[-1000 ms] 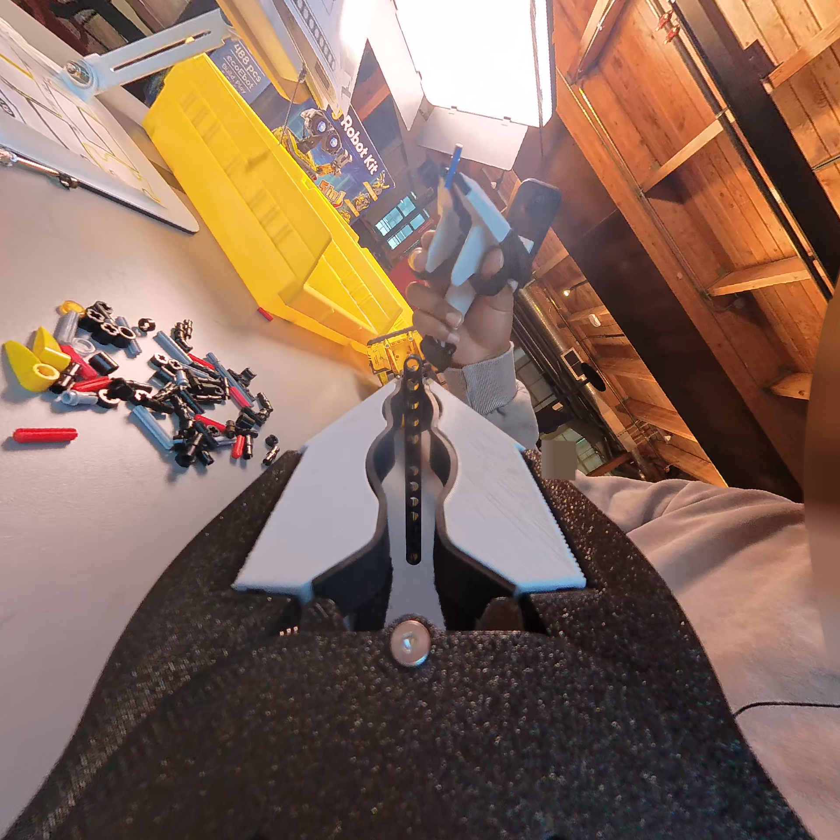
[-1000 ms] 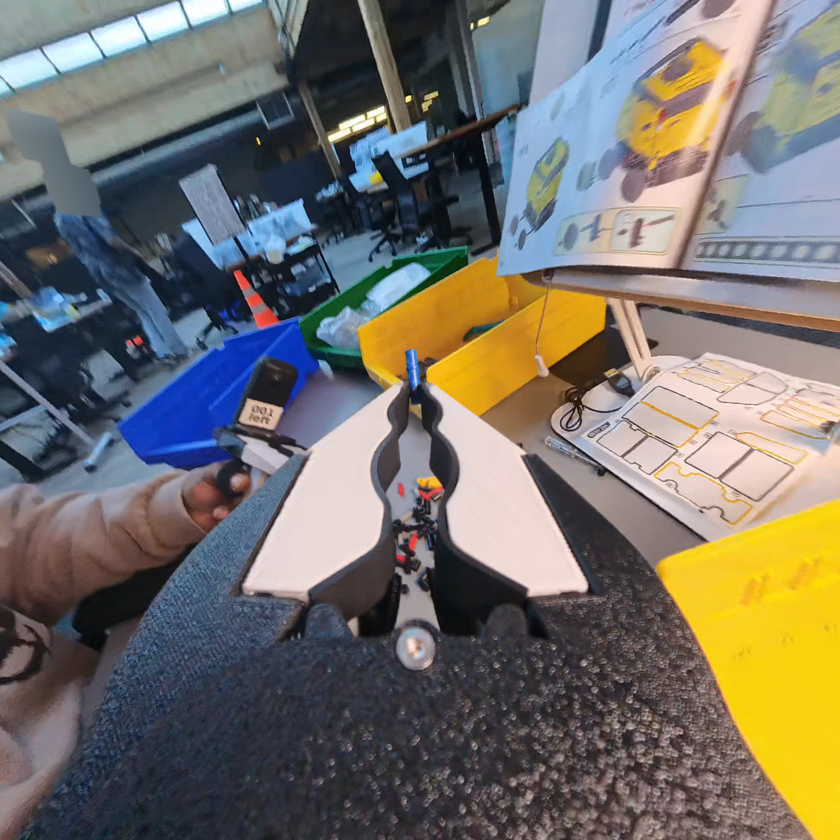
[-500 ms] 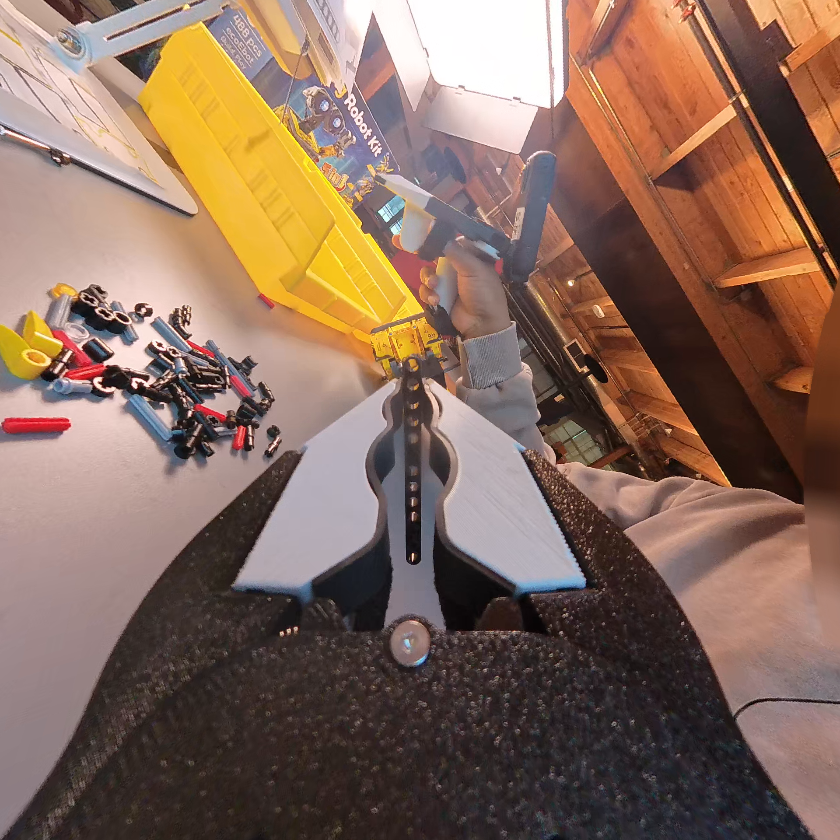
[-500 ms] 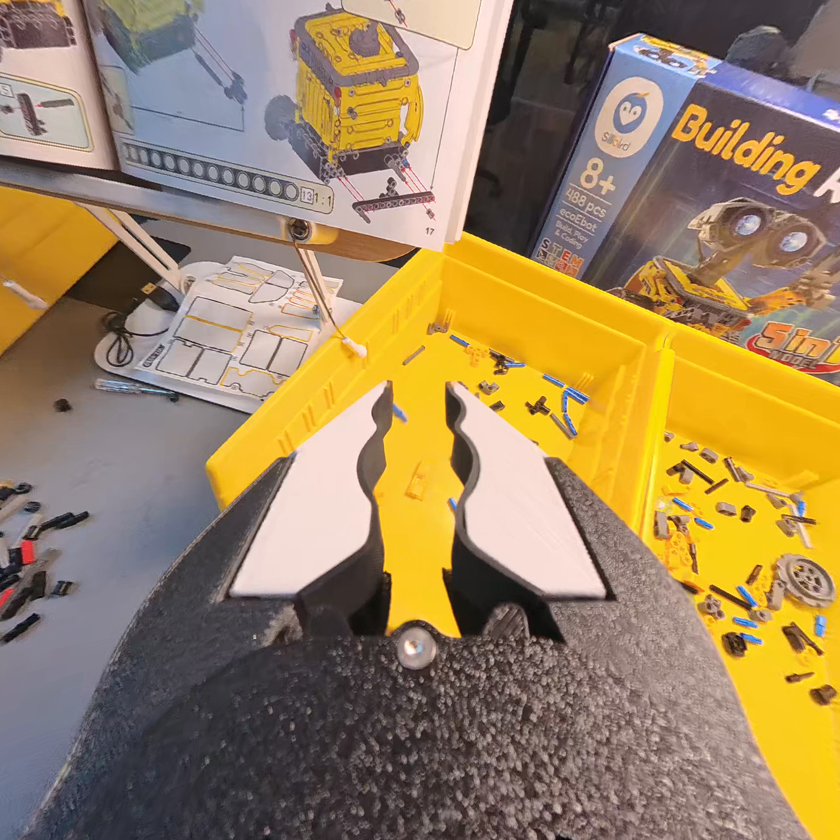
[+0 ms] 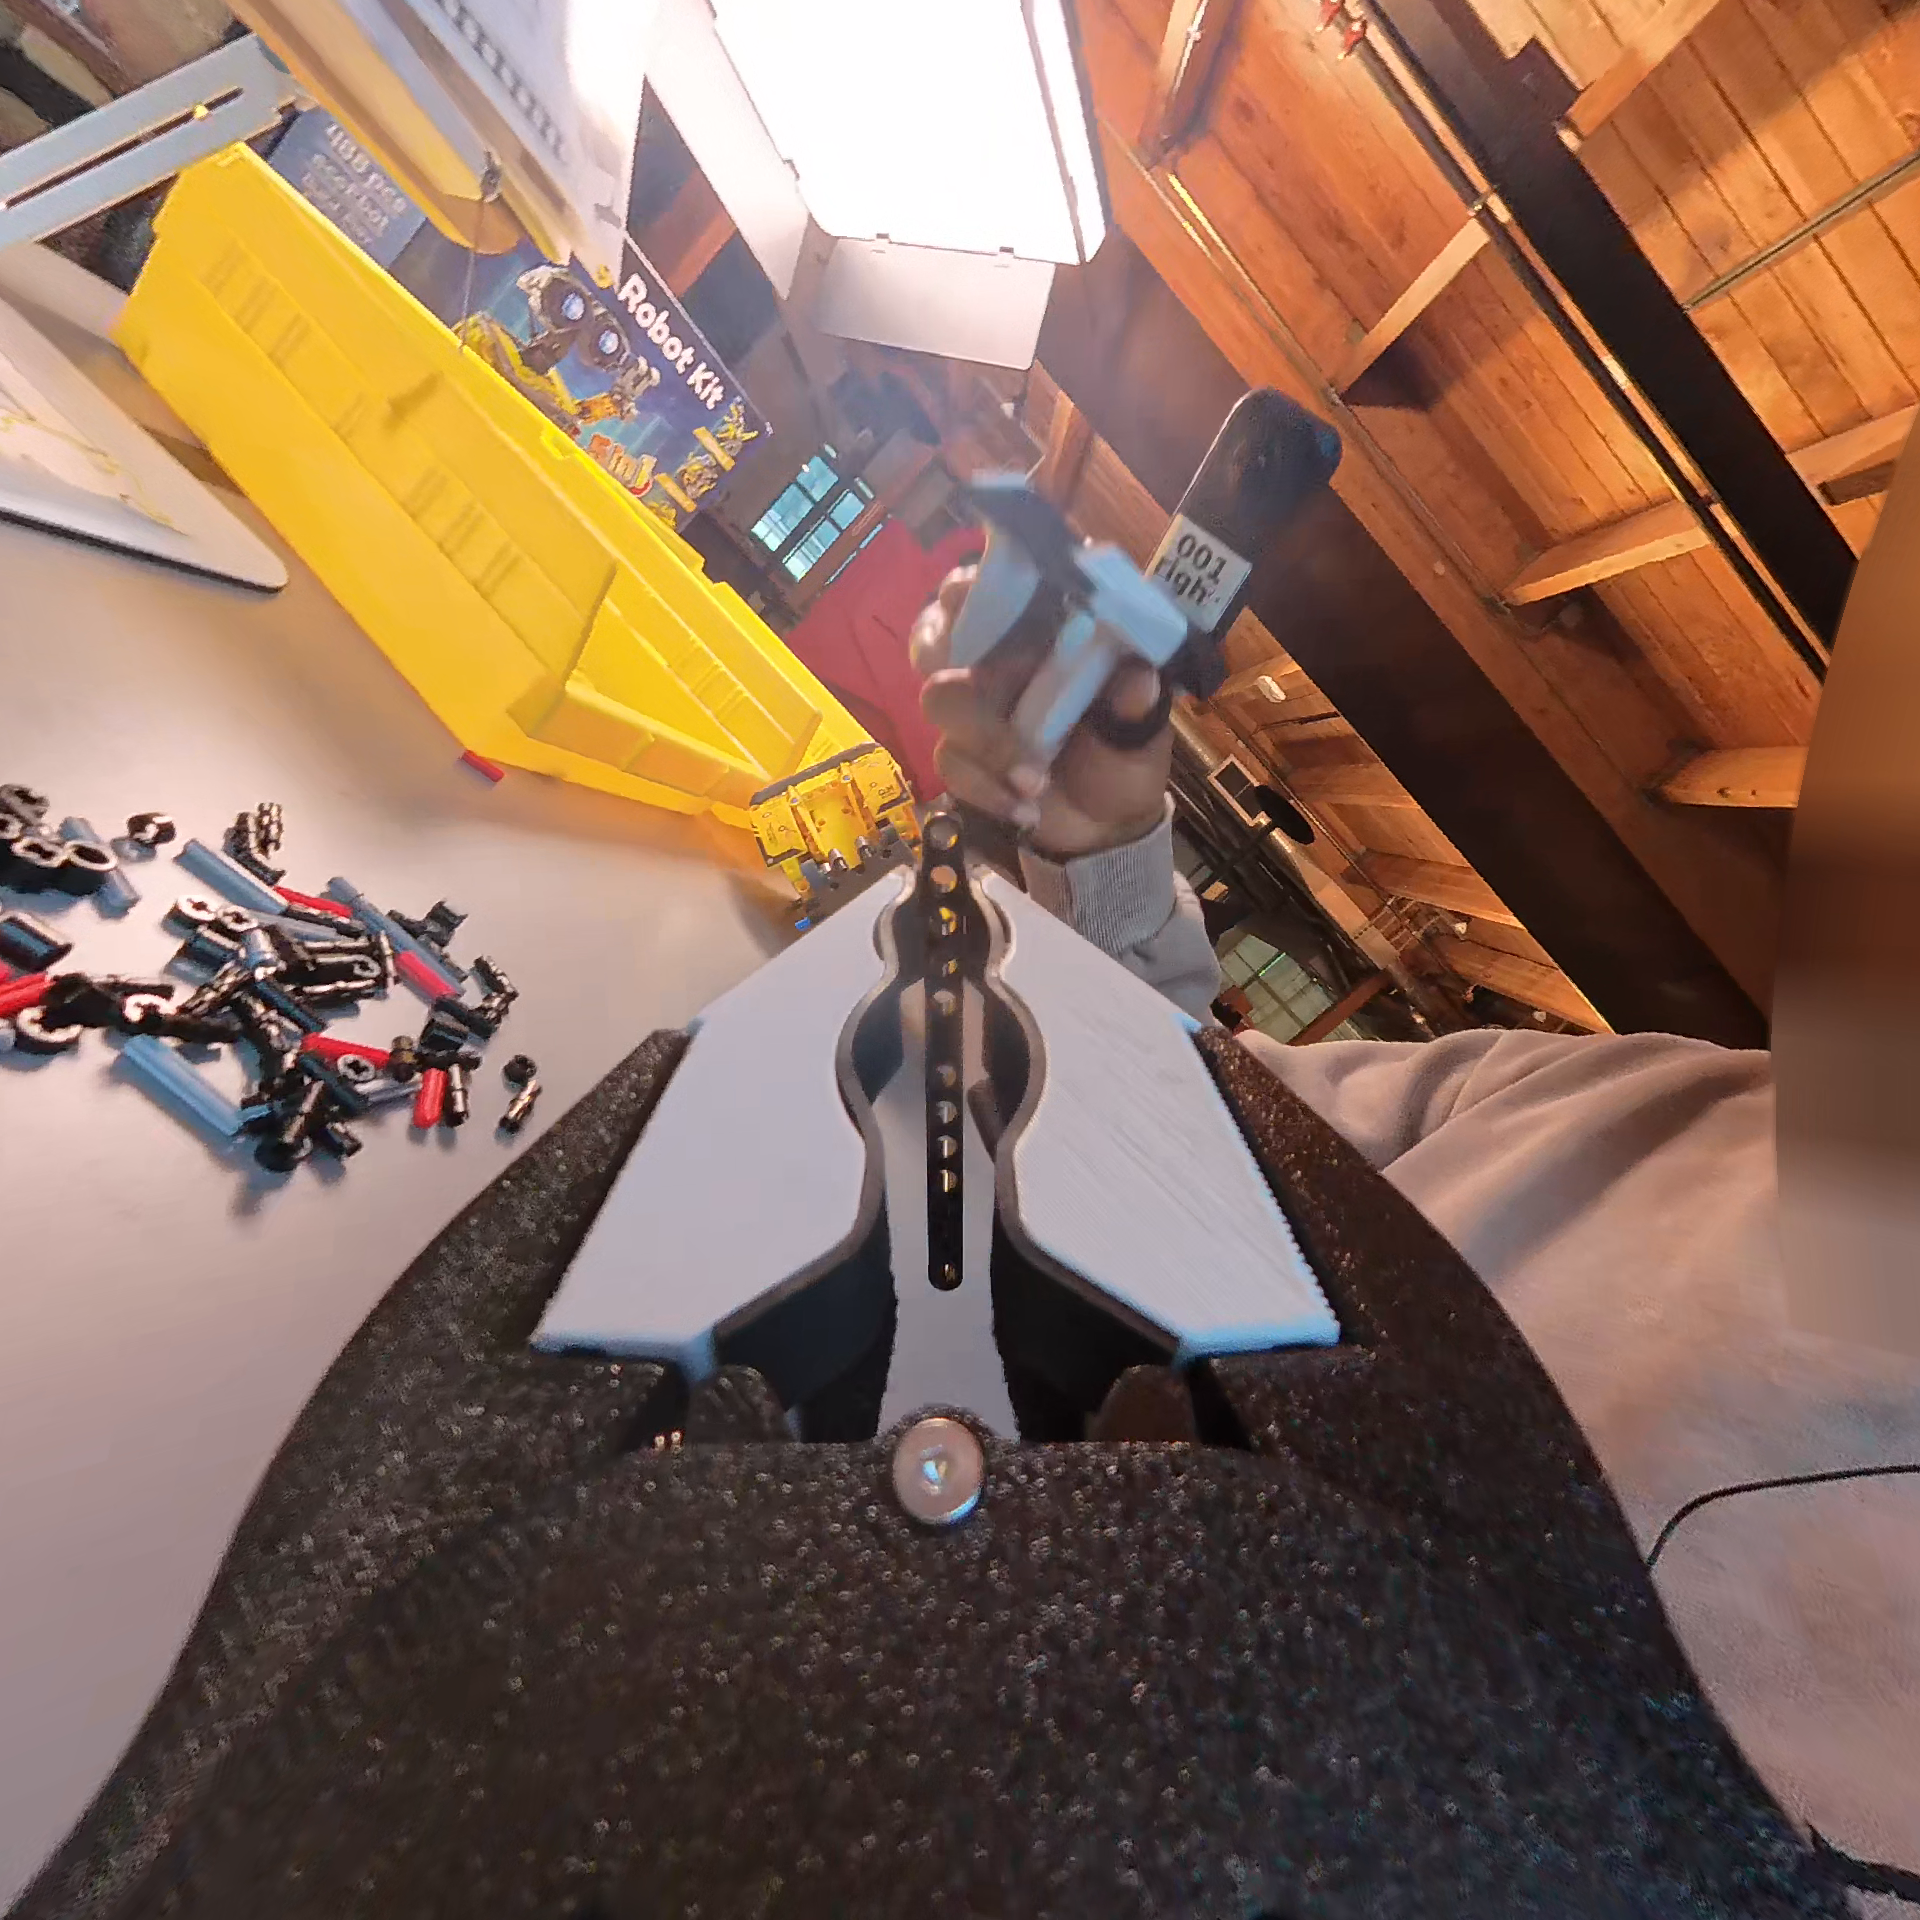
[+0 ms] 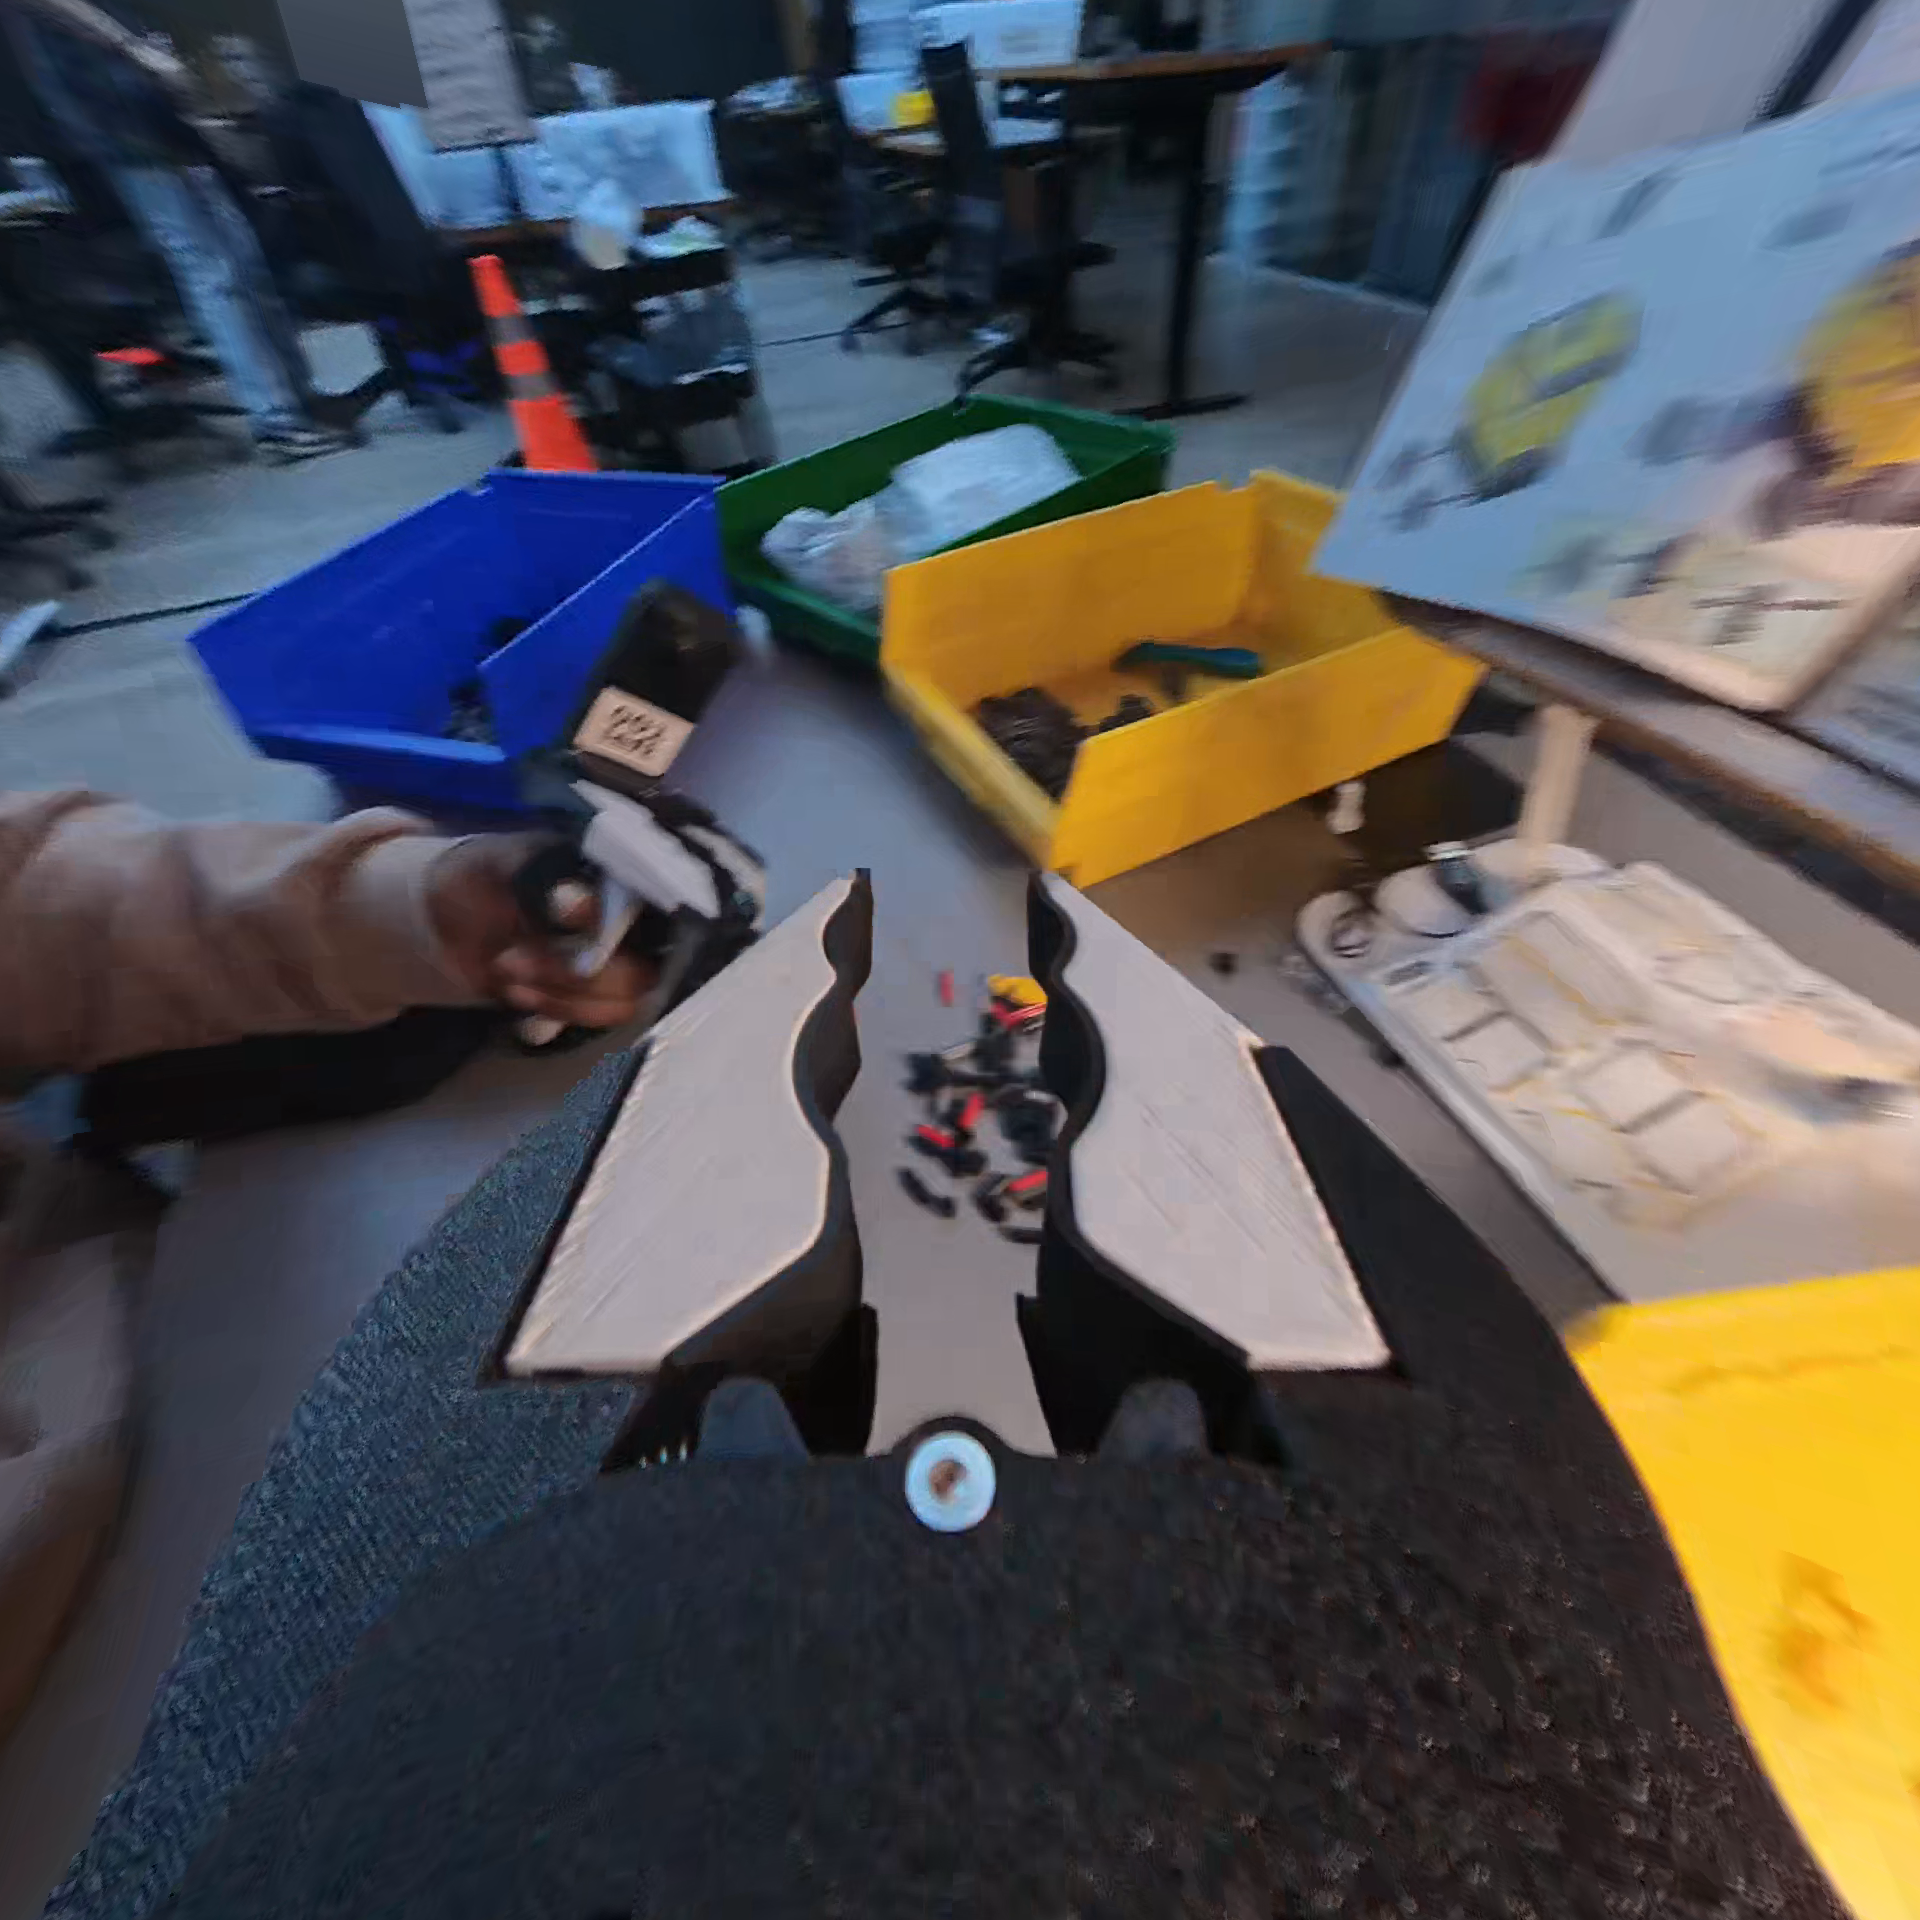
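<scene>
Left tool [image 5: 943, 904] pinches a black holed beam [image 5: 943, 1049] upright above the surface [image 5: 312, 1299]. Right tool [image 6: 948, 904] spread, empty, over loose pins [image 6: 977, 1122]. Thin edge grip: beam could twist or slip if bumped.

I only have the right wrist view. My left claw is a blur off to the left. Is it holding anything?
Observer: Yes. The left claw is shut on a black beam with holes. The beam lies lengthwise between the fingers, and its tip pokes out past them.
Operator: What sits ahead of that tip?
Observer: A small yellow assembly stands on the table just beyond it, at the end of the yellow bin.
Operator: And where does my right claw sit from that side?
Observer: The right claw is up off the table. In the left wrist view it shows above the yellow assembly, with a hand wrapped round its grip.
</scene>
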A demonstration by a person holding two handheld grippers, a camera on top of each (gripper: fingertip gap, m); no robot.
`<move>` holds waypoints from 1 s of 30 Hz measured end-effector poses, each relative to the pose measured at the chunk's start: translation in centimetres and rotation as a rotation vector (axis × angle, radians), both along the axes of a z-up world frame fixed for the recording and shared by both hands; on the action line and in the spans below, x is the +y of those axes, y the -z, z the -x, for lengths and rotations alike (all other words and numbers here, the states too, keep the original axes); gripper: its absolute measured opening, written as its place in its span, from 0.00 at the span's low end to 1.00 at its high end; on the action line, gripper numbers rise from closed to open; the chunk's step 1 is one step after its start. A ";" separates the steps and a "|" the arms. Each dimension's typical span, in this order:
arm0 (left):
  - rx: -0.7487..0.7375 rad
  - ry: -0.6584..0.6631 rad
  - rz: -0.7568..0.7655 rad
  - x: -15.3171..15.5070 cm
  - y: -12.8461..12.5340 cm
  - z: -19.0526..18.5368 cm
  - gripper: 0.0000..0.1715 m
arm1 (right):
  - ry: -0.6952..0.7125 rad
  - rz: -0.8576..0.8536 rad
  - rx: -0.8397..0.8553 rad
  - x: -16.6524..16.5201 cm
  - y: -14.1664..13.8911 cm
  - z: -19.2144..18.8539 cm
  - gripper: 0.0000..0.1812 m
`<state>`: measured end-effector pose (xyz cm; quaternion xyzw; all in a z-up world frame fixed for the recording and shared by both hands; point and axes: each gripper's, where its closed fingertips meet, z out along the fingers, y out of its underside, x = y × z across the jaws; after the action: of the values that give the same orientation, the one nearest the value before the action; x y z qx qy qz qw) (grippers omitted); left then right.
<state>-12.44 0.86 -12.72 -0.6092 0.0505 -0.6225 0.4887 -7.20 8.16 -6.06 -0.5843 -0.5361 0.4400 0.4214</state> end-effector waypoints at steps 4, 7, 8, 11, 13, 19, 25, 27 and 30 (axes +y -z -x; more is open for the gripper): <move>-0.012 0.014 -0.062 -0.7 -1.1 -0.3 0.04 | -0.224 0.134 -0.061 -7.9 5.4 2.0 0.15; 0.002 0.038 -0.121 -1.5 -1.8 -1.1 0.04 | -0.228 0.171 0.007 -10.3 7.7 2.6 0.13; 0.012 0.045 -0.141 -1.7 -1.9 -1.5 0.03 | -0.223 0.185 0.044 -10.7 7.8 2.6 0.12; 0.017 0.062 -0.193 -2.4 -2.6 -2.2 0.04 | -0.228 0.240 0.123 -11.3 7.1 2.5 0.06; 0.035 0.057 -0.199 -2.5 -2.5 -2.4 0.04 | -0.218 0.227 0.111 -11.2 7.3 2.5 0.05; 0.044 0.053 -0.211 -2.5 -2.6 -2.6 0.04 | -0.208 0.236 0.130 -11.0 7.0 2.6 0.02; 0.055 0.049 -0.216 -2.5 -2.6 -2.7 0.04 | -0.215 0.249 0.136 -11.2 7.1 2.7 0.01; 0.066 0.046 -0.209 -2.4 -2.4 -2.7 0.04 | -0.220 0.244 0.141 -11.2 7.1 2.7 0.01; 0.126 0.053 -0.220 -2.6 -2.1 -2.9 0.15 | -0.236 0.244 0.148 -11.0 6.9 2.4 0.01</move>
<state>-9.54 -1.70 -10.58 -0.5882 0.1655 -0.5864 0.5318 -9.57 -2.89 -12.97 -0.5304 -0.5110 0.5899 0.3310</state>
